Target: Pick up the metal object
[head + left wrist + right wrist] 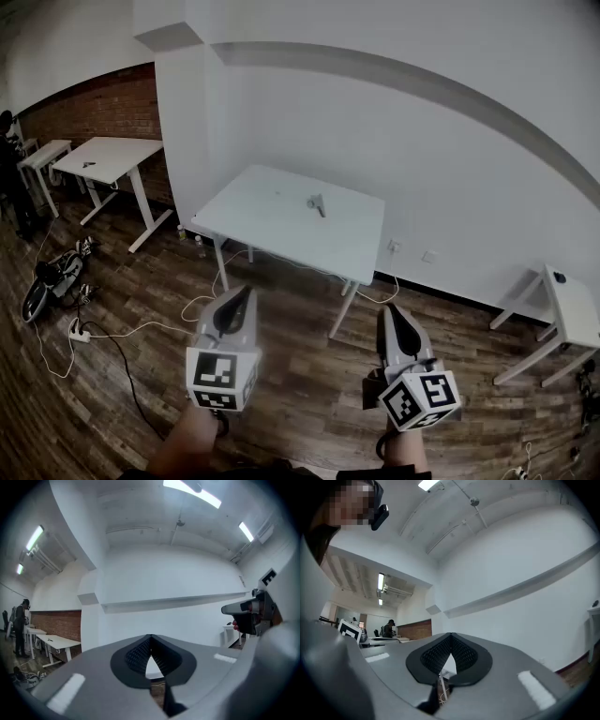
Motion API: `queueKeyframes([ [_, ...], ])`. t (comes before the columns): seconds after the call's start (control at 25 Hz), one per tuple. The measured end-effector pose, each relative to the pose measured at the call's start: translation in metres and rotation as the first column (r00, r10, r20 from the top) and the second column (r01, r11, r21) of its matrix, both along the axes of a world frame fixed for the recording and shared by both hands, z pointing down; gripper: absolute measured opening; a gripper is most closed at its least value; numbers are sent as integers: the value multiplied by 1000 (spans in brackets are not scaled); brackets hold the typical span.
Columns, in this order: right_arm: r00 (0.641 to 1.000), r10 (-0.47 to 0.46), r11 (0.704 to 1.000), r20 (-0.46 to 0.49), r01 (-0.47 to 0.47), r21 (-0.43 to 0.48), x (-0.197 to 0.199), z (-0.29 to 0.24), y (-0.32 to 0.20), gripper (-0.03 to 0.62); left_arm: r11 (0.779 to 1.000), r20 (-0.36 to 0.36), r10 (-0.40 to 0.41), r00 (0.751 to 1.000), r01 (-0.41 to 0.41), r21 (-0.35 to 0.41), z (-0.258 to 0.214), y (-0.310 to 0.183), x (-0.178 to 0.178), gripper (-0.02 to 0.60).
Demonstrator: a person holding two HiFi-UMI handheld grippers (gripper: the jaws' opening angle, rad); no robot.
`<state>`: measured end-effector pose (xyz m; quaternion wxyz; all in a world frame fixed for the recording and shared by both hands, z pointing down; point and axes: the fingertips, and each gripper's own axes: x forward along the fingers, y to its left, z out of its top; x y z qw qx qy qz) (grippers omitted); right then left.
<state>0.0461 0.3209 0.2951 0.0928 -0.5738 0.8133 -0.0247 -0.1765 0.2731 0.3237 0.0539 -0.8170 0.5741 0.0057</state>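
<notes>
Both grippers are closed tight with nothing between their jaws: my left gripper [246, 292] and right gripper [388, 311] hang low over the dark wooden floor [309, 380]. The small grey metal object [317, 203] lies on the white rectangular worktop [272, 230], well apart and straight ahead, roughly midway between the two, so I judge neither nearer. Its long axis seems to point slightly rightward towards me, though it is too small to be sure.

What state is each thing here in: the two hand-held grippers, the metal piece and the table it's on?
Left gripper: jaws shut, nothing between them, held in the air short of the table.
Right gripper: jaws shut, empty, also short of the table.
Metal object: lying on the table, not yet picked up.
White table: standing upright, carrying the metal object.
</notes>
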Motion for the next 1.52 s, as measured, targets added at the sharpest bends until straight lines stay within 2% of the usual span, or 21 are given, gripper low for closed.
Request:
queueKeyframes([
  [0.36, 999, -35, 999, 20, 35, -8, 27, 7, -15, 12, 1000, -12, -10, 1000, 9, -9, 10, -19, 29, 0],
  [0.6, 999, -43, 999, 23, 43, -24, 35, 18, -49, 12, 1000, -5, -4, 1000, 4, -14, 14, -55, 41, 0],
  [0.92, 999, -26, 1000, 42, 27, -15, 53, 19, -139, 12, 999, -2, 17, 1000, -17, -33, 30, -149, 52, 0],
  [1.16, 999, -21, 1000, 44, 20, 11, 59, 8, -217, 12, 999, 18, 53, 998, -53, -2, 14, -229, 71, 0],
  [1.52, 997, -61, 998, 44, 62, -6, 71, 12, -314, 12, 999, 23, 47, 999, -47, -15, 15, -318, 94, 0],
])
